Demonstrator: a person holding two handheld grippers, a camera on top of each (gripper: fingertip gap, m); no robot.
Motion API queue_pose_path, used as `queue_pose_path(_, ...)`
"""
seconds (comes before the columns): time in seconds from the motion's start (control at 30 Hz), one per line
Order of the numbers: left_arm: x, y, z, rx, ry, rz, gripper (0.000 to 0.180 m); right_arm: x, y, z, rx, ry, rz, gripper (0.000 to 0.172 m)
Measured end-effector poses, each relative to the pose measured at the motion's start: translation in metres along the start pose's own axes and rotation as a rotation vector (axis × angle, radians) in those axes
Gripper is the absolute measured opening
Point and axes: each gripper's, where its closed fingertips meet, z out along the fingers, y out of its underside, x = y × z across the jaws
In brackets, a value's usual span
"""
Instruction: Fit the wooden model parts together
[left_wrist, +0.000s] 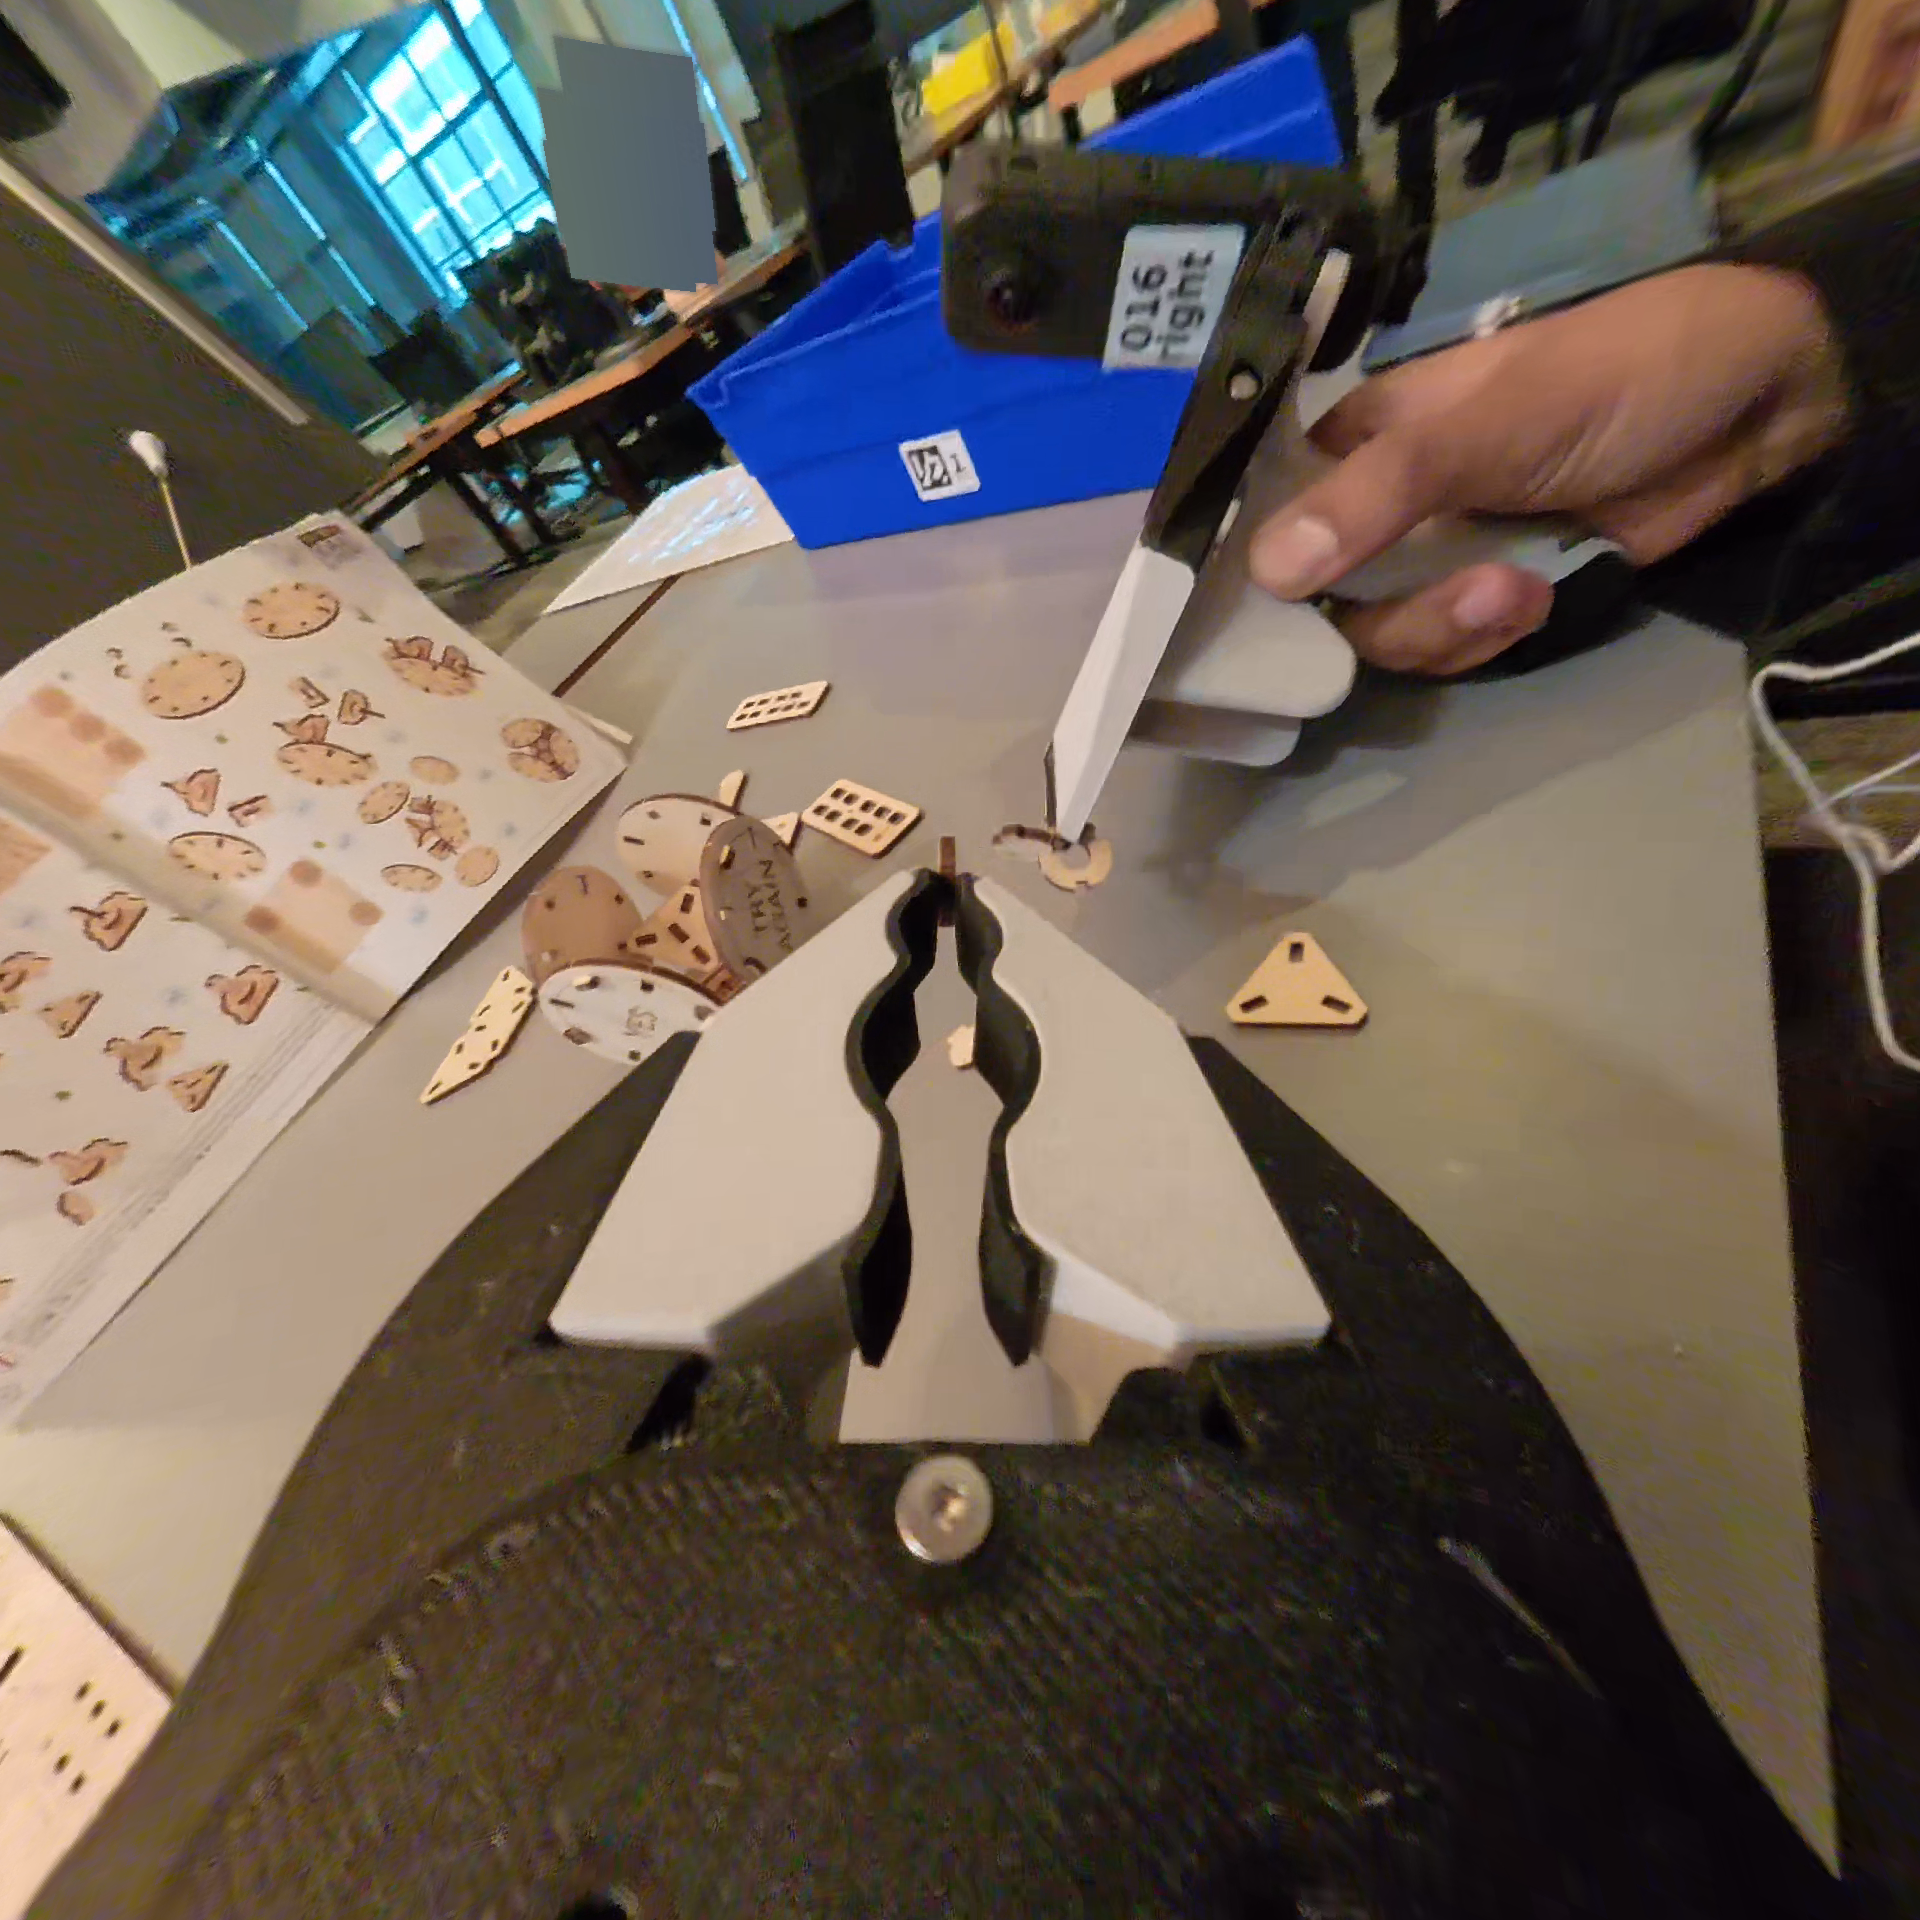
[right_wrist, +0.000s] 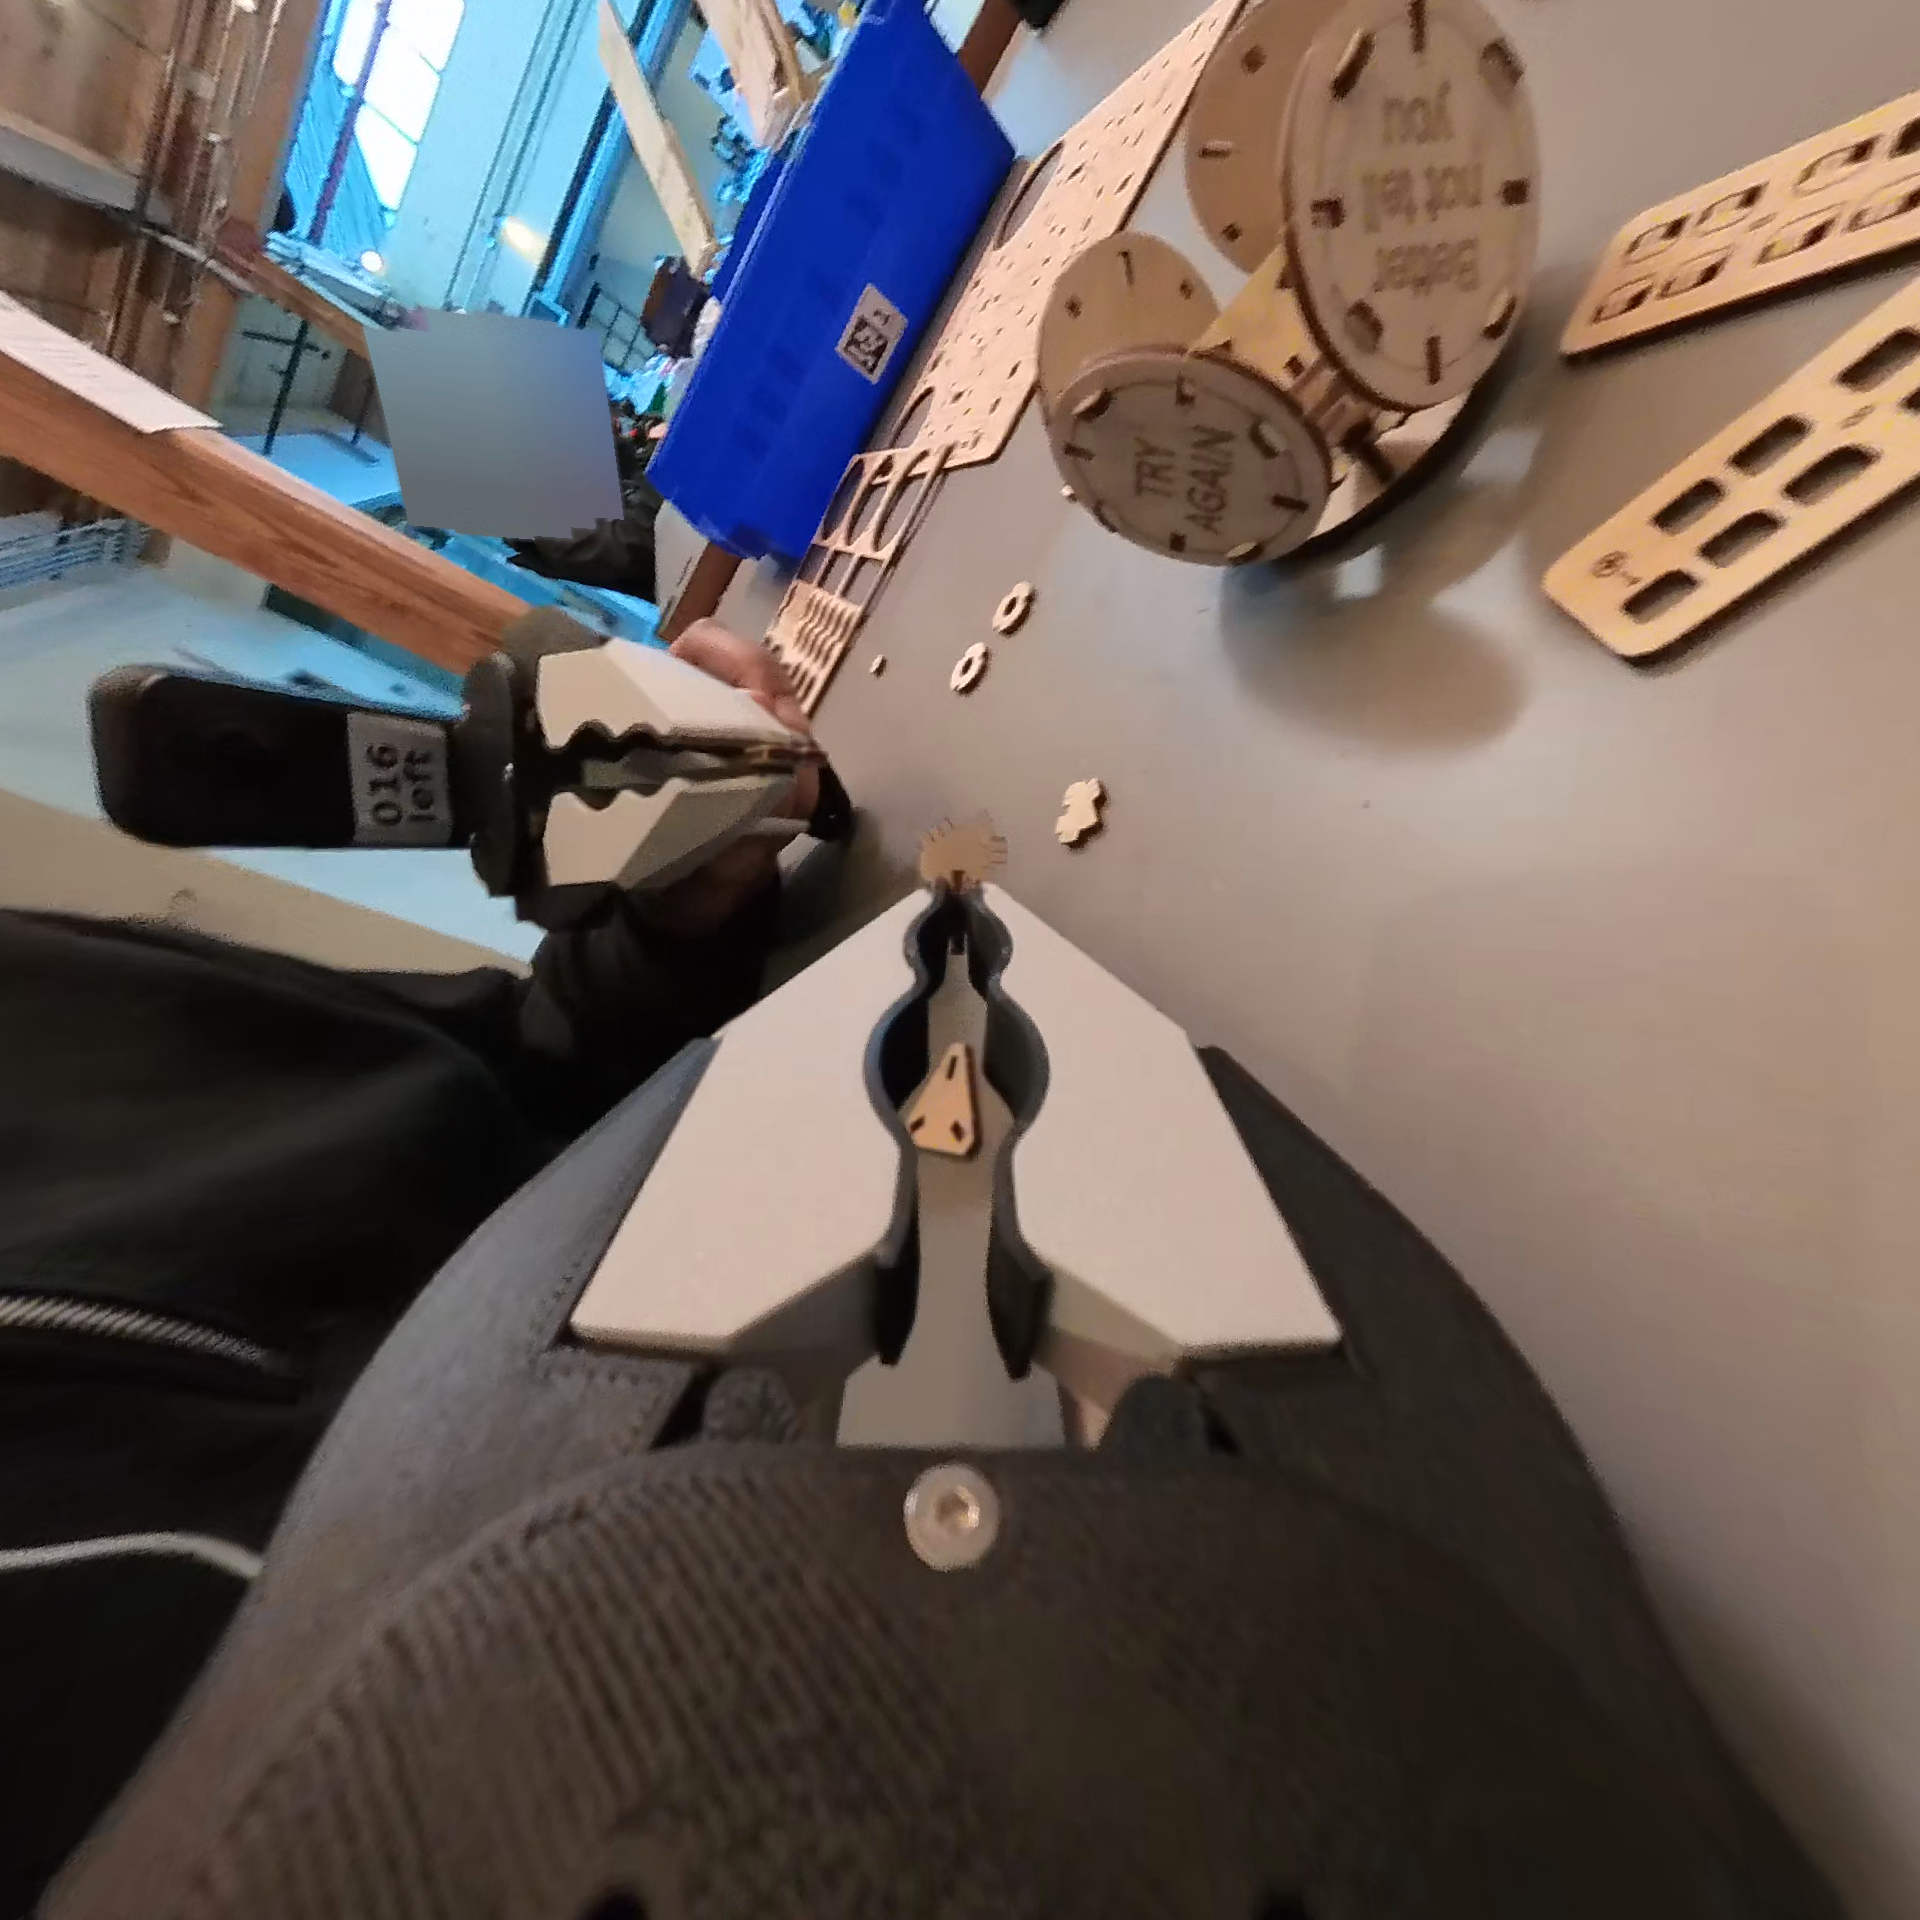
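Left gripper (left_wrist: 948, 883): fingertips pinched on a thin dark-edged wooden piece (left_wrist: 947, 868) that stands edge-on between the pads, poking out past the tips.

Right gripper (right_wrist: 951, 902): tips pressed down at the grey table (right_wrist: 1455, 1039), clenched on a small toothed wooden disc (right_wrist: 964, 847). From the left wrist view the same gripper (left_wrist: 1072, 826) is steeply tilted, a hand (left_wrist: 1558, 468) on its handle, its point at a small notched wooden ring (left_wrist: 1077, 860).

Around the left tips: slotted rectangular plate (left_wrist: 861, 818) at 11 o'clock; cluster of round slotted discs (left_wrist: 665, 925) at 9 o'clock; triangular wooden piece (left_wrist: 1297, 985) at 3 o'clock. A printed instruction sheet (left_wrist: 208, 831) lies farther out at 9 o'clock, a blue bin (left_wrist: 935, 395) at 12 o'clock.

Around the right tips: clover-shaped wooden bit (right_wrist: 1081, 812) at 1 o'clock; left gripper (right_wrist: 800, 774) at 10 o'clock, off the table edge.
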Motion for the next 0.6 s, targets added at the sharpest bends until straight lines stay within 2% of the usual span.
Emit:
queue_pose_path(0.17, -0.005, 0.000, 0.000, 0.002, -0.049, 0.006, 0.001, 0.009, -0.004, -0.001, 0.033, 0.084, -0.012, 0.006)
queue_pose_path(0.37, -0.016, 0.003, -0.002, -0.005, -0.028, -0.123, 0.001, 0.009, -0.034, -0.024, 0.265, 0.079, -0.012, 0.016)
queue_pose_path(0.5, -0.020, 0.002, -0.004, 0.008, -0.042, -0.144, 0.001, -0.007, -0.052, -0.048, 0.457, 0.004, -0.078, 0.016)
queue_pose_path(0.6, -0.022, 0.006, -0.002, -0.025, -0.026, -0.197, 0.001, -0.020, -0.052, -0.054, 0.488, -0.075, -0.114, 0.019)
